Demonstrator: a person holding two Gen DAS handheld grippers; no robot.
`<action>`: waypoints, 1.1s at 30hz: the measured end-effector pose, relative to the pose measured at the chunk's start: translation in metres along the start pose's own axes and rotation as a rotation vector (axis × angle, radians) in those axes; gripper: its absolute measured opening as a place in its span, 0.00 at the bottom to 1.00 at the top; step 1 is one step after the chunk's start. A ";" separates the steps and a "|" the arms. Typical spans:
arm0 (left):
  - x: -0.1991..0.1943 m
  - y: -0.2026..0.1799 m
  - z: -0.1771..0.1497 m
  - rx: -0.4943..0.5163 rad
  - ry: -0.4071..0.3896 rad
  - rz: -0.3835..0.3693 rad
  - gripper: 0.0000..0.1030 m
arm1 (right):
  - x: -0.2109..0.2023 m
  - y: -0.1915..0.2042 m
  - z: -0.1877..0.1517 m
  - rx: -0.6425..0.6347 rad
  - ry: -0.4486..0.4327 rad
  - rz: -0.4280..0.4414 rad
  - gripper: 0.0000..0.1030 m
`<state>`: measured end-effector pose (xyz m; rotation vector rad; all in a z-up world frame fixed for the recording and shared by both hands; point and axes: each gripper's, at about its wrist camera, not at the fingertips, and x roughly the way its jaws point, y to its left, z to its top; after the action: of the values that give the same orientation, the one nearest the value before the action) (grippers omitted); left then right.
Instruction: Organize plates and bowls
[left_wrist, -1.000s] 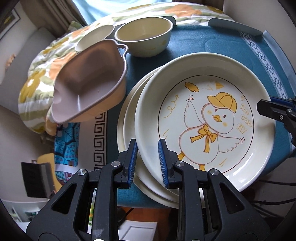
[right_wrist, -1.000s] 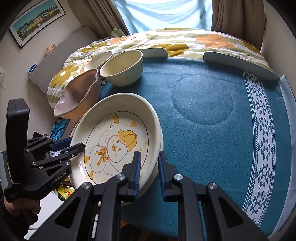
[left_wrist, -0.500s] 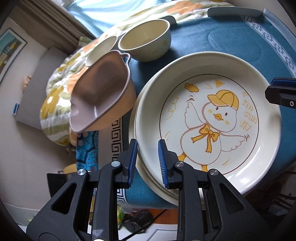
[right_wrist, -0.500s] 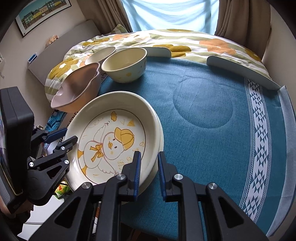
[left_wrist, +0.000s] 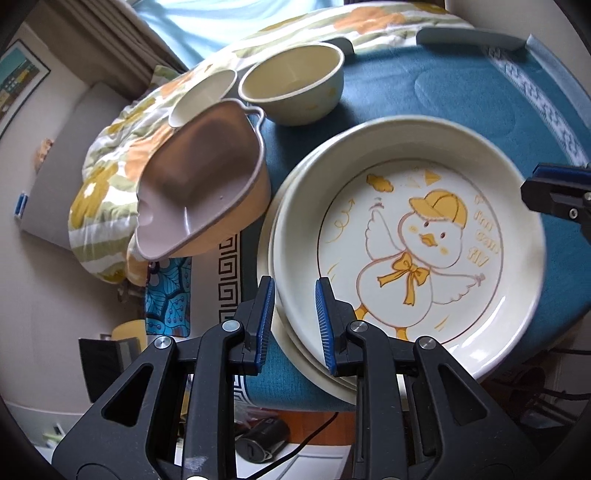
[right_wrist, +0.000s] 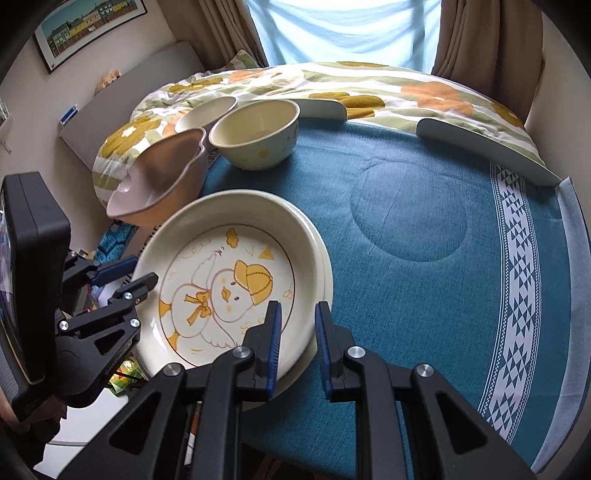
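A cream plate with a duck drawing lies on top of a stack of plates at the near left edge of the blue-clothed table. My left gripper is open, its jaws astride the stack's rim without gripping. My right gripper is open, its jaws astride the rim on the opposite side. A pink heart-shaped bowl sits left of the plates. A cream bowl stands behind, with a second cream bowl further back.
A flowered quilt lies beyond the table's far edge. Two curved white rail pieces rest on the table's back rim. A round dent marks the cloth right of the plates. The floor and cables show below the table's near edge.
Both grippers have drawn back a little from the plate stack and stay open. The plates and bowls have not moved.
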<state>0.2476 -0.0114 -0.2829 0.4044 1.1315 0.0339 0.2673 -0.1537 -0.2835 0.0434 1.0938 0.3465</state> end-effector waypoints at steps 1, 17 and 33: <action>-0.005 0.002 0.001 -0.010 -0.013 -0.006 0.20 | -0.003 -0.001 0.002 0.010 -0.006 0.007 0.16; -0.059 0.104 0.014 -0.296 -0.160 -0.168 1.00 | -0.043 0.013 0.054 -0.105 -0.130 0.029 1.00; 0.055 0.222 0.015 -0.530 0.007 -0.497 0.59 | 0.072 0.103 0.131 -0.116 0.046 0.092 0.98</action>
<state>0.3238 0.2031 -0.2524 -0.3522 1.1543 -0.1002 0.3854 -0.0176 -0.2643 -0.0174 1.1178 0.4946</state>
